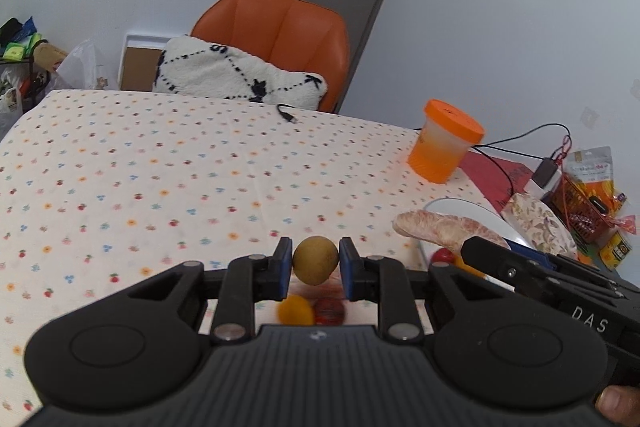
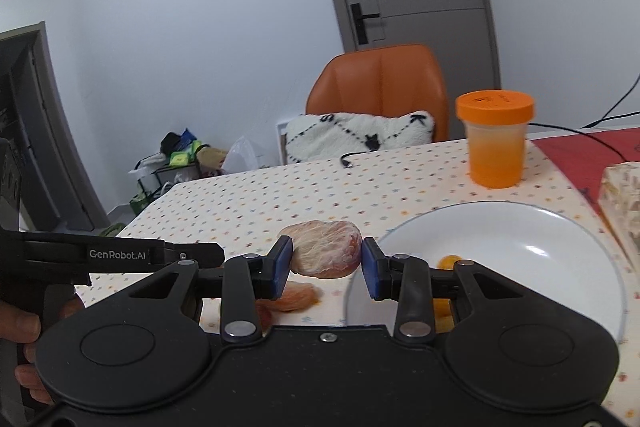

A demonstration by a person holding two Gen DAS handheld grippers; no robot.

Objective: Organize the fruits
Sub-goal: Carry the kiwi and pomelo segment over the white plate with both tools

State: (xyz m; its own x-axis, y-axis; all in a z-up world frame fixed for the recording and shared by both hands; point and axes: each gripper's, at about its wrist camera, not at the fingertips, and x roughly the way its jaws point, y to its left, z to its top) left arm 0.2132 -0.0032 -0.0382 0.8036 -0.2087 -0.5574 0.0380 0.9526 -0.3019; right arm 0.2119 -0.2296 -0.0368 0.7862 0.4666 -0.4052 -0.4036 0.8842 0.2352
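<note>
On the left, a small round yellow-brown fruit (image 1: 315, 259) is gripped by the left gripper (image 1: 315, 269), clamped at its widest girth and lifted clear of the flowered tablecloth (image 1: 160, 167). It is judged light, firm and smooth, so slippage is possible. Further right, a peeled citrus segment (image 2: 326, 247) is pinched endwise by the right gripper (image 2: 327, 267), just beside the white plate (image 2: 540, 227). It is judged soft and easily burst; gentle pressure across its thicker body is advised.

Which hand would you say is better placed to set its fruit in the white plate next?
Right: its tool holds the peeled pink citrus segment beside the white plate.
</note>
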